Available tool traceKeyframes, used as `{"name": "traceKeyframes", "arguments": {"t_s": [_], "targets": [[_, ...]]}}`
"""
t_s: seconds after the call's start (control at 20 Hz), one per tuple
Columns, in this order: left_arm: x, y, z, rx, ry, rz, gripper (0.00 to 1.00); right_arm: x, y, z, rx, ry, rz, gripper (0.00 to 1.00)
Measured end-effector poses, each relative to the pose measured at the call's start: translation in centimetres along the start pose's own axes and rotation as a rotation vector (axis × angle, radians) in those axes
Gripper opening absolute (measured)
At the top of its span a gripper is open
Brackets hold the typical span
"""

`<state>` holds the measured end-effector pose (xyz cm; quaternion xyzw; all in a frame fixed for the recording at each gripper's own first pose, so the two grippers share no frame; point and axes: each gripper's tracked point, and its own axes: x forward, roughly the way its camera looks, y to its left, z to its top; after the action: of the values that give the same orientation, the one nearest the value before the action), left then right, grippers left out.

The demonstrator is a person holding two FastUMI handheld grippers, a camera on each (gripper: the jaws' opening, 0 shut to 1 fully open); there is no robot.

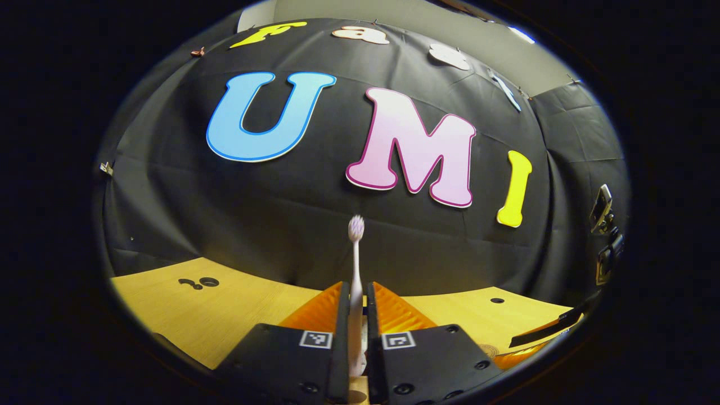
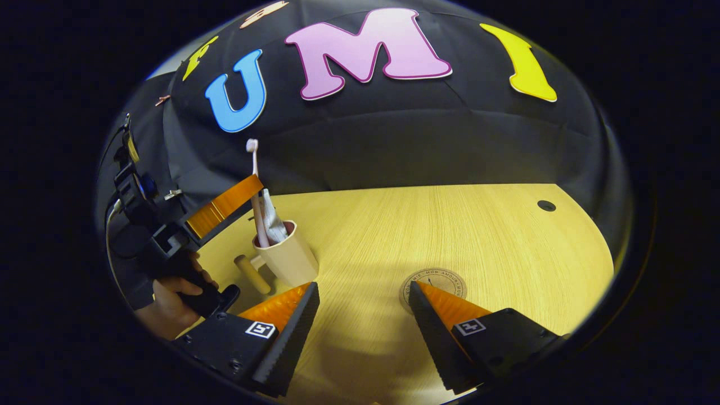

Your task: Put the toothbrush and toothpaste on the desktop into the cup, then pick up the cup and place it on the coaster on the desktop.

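While the left tongs (image 1: 355,315) pinch the toothbrush (image 1: 355,264) standing in the cup (image 2: 287,256), the open right tongs (image 2: 363,312) wait; next, let go.

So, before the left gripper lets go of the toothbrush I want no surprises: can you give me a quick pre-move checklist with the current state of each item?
1. Left gripper shut on the toothbrush: ok.
2. Toothbrush upright, lower end inside the cup: ok.
3. Toothpaste already in the cup: ok.
4. Toothbrush end resting on the cup's bottom: cannot tell.
5. Right gripper open, ready for the cup: ok.
6. Coaster bare, though the right gripper's finger overlaps it: ok.
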<state>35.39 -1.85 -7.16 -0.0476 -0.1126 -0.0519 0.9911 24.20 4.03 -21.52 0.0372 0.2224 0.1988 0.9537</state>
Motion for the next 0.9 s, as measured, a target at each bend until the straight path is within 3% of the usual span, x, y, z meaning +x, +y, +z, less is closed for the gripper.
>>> {"name": "traceKeyframes", "arguments": {"t_s": [0.15,0.2,0.45,0.6,0.9], "targets": [[-0.6,-0.2,0.5,0.019,0.019,-0.014,0.84,0.0,0.1,-0.4,0.010,0.013,-0.002,0.98],[-0.9,-0.3,0.4,0.031,0.034,-0.010,0.80,-0.1,0.1,-0.6,0.011,0.015,-0.003,0.98],[-2.4,0.3,1.2,0.061,0.113,0.020,0.96,-0.3,0.3,-0.3,0.031,0.015,-0.001,0.98],[-3.4,0.5,1.6,0.069,0.163,0.023,0.98,-0.8,0.3,0.1,0.045,0.012,-0.002,0.98],[-5.7,1.7,1.7,-0.012,0.336,0.045,0.98,-3.0,-0.6,1.3,0.049,-0.006,-0.012,0.98]]}}
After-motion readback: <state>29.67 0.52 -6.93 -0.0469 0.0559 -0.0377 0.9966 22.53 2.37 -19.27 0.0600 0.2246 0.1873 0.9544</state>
